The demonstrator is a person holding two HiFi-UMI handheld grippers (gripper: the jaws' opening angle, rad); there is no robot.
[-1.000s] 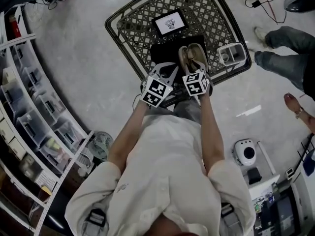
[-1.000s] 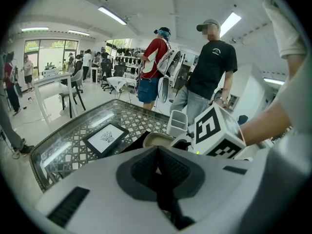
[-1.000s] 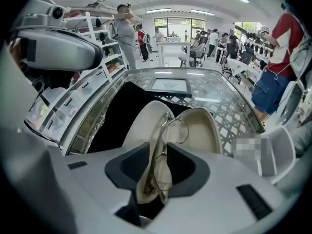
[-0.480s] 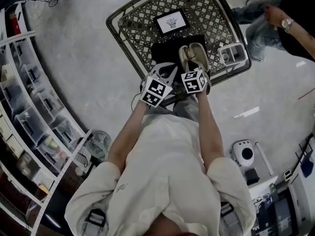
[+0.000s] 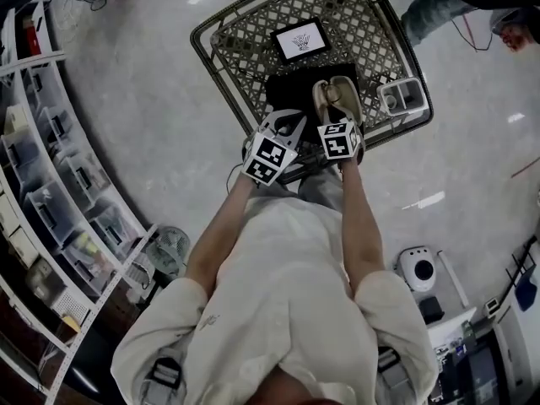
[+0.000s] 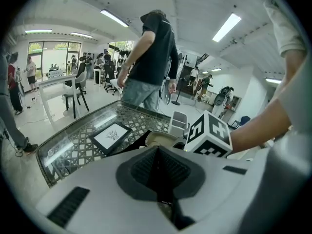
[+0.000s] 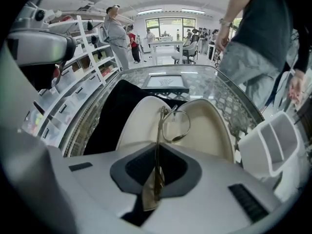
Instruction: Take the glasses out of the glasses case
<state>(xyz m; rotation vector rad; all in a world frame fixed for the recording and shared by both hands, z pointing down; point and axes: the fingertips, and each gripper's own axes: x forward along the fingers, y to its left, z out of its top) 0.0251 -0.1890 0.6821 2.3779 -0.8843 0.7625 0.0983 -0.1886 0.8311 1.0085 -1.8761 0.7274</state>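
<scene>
Two hand-held grippers at one lattice-topped glass bench (image 5: 240,49). Item in hand: glasses (image 7: 159,123), thin metal frame, standing on edge in the mouth of the open cream glasses case (image 7: 209,126), one temple running back between the jaws of the right gripper (image 7: 157,152); jaws narrow and closing, pads on that temple. Case lying hinged wide on a black cloth (image 7: 117,111), both halves otherwise bare. Left gripper (image 6: 157,155): jaws together, nothing visible between them, held just beside the case at the cloth's near edge. Also present: framed picture (image 5: 301,39), white container (image 7: 273,145). Step judged: grip being taken, lift not yet made. Next move calls for a light, secure pinch, then a straight rise clear of the case rim, lens kept from catching the lid.
</scene>
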